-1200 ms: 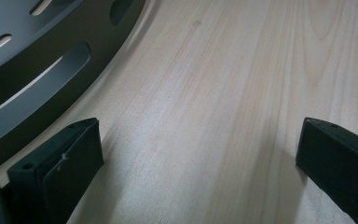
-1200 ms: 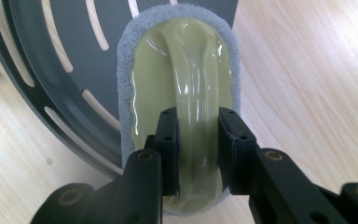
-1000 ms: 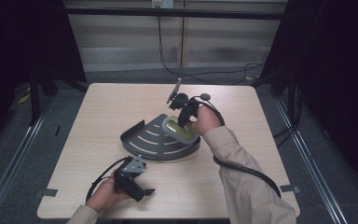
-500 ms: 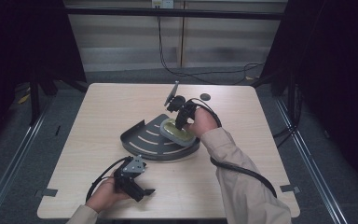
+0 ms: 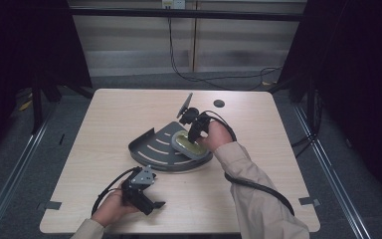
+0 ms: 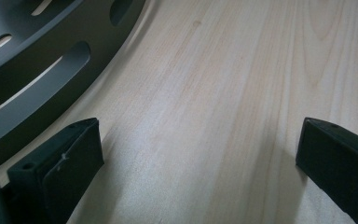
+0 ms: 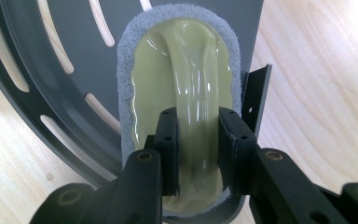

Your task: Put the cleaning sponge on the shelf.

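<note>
Right gripper (image 7: 197, 140) nudged scrubber (image 7: 179, 88) inward, tray (image 5: 149, 149) rim near

On the wooden desk (image 5: 109, 119) lies a dark slotted tray (image 5: 155, 147). The right hand-held gripper (image 5: 195, 130) presses on a green scrubbing pad (image 5: 185, 144) there. The left hand-held gripper (image 5: 154, 205) rests near the desk's front edge.

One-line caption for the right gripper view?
Right gripper clamps the scrubber's green handle on the slotted dark tray.
</note>
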Available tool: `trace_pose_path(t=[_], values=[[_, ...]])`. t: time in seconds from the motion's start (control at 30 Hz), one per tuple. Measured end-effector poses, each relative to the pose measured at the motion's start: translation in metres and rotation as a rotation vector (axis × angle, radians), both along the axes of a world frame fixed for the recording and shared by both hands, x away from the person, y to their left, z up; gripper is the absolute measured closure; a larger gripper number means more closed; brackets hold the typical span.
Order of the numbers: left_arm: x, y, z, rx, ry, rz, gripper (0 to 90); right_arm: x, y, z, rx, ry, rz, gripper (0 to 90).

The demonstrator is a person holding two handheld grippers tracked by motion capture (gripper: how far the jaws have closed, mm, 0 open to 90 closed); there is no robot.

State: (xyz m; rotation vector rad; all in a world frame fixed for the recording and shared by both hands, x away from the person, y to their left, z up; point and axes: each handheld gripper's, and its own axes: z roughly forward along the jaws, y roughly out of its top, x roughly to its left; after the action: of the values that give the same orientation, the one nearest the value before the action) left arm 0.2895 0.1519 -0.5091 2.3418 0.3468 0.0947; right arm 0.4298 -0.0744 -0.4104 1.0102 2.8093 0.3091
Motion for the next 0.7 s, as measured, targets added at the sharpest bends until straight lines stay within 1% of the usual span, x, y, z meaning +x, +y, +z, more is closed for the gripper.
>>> trace_pose_path(t=[0.07,0.13,0.23,0.3,0.4,0.53,0.6,0.7], values=[[0.000,0.000,0.000,0.000,0.000,0.000,0.0,-0.001,-0.001,-0.003,0.000,-0.007,-0.005,71.3],[0.000,0.000,0.000,0.000,0.000,0.000,0.0,-0.001,-0.003,-0.005,0.006,-0.004,-0.009,71.3],[0.000,0.000,0.000,0.000,0.000,0.000,0.0,-0.001,-0.004,-0.006,-0.008,-0.004,-0.017,71.4],[0.000,0.000,0.000,0.000,0.000,0.000,0.0,0.000,-0.005,-0.007,0.003,-0.005,-0.024,71.3],[0.000,0.000,0.000,-0.001,0.000,0.000,0.0,0.001,-0.005,-0.007,0.005,-0.001,-0.031,71.4],[0.000,0.000,0.000,0.000,0.001,0.000,0.0,0.001,-0.003,-0.009,0.000,0.001,-0.033,71.2],[0.000,0.000,0.000,0.000,0.001,-0.001,0.0,0.001,-0.003,-0.010,-0.005,0.004,-0.025,71.2],[0.000,0.000,0.000,0.000,0.001,0.000,0.0,0.000,-0.003,-0.013,0.004,0.006,-0.030,71.2]])
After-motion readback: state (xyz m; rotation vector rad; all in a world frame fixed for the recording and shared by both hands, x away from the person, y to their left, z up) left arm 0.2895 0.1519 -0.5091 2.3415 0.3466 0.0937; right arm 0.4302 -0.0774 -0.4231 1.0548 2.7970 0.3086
